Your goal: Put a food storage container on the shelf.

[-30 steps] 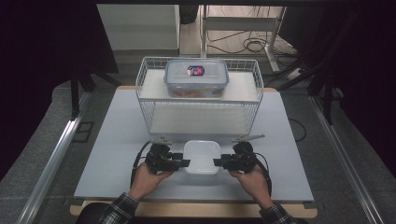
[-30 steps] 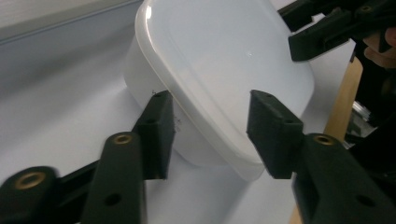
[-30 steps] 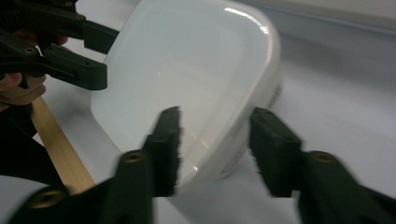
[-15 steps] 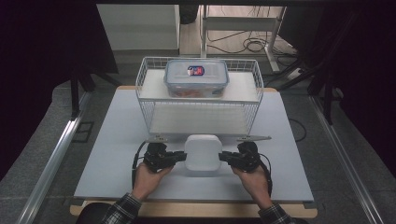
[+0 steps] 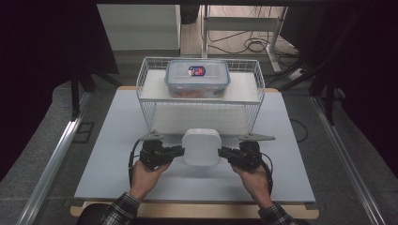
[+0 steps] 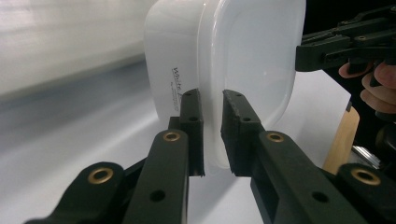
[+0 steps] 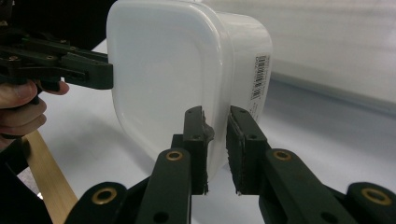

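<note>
White lidded container (image 5: pixel 201 146), tilted upright

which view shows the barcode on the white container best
The right gripper view: the barcode label faces that camera on the white container's side wall. The left gripper view shows the opposite wall, with small printed text. The high view shows the container from above, held by both grippers.

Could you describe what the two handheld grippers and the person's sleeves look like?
Both the left gripper and right gripper are black, with brass-coloured pivot rivets, ridged jaw pads, a grey three-cornered plate on top and a trailing black cable. The sleeves are dark plaid.
</note>
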A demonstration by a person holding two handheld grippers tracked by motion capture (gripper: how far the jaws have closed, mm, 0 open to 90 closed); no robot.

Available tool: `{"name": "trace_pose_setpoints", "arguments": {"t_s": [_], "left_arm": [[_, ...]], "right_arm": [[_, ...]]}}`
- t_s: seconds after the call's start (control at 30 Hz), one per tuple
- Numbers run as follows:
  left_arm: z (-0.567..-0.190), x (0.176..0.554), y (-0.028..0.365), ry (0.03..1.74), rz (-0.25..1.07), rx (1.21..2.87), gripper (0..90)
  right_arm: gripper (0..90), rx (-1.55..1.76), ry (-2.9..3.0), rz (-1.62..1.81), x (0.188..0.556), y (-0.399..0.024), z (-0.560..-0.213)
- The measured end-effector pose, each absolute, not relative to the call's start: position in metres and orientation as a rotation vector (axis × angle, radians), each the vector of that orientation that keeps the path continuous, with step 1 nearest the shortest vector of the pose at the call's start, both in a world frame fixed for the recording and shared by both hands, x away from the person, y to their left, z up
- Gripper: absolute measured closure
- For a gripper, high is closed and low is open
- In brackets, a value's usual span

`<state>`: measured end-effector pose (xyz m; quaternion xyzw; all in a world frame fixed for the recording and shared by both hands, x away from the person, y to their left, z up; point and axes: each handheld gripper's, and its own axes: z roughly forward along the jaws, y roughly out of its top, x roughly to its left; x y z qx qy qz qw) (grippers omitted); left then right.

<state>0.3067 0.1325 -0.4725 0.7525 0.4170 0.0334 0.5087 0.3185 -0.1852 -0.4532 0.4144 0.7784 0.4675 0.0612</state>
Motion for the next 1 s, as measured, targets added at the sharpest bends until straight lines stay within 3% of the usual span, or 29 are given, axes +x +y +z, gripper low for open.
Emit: {"name": "trace_pose_setpoints", "arguments": {"t_s": [1.0], "left_arm": [[-0.397, 0.315, 0.148, 0.944, 0.237, 1.785, 79.3]], "right_arm": [[78.6, 1.062, 2.245, 1.526, 0.330, -0.169, -0.382]]}}
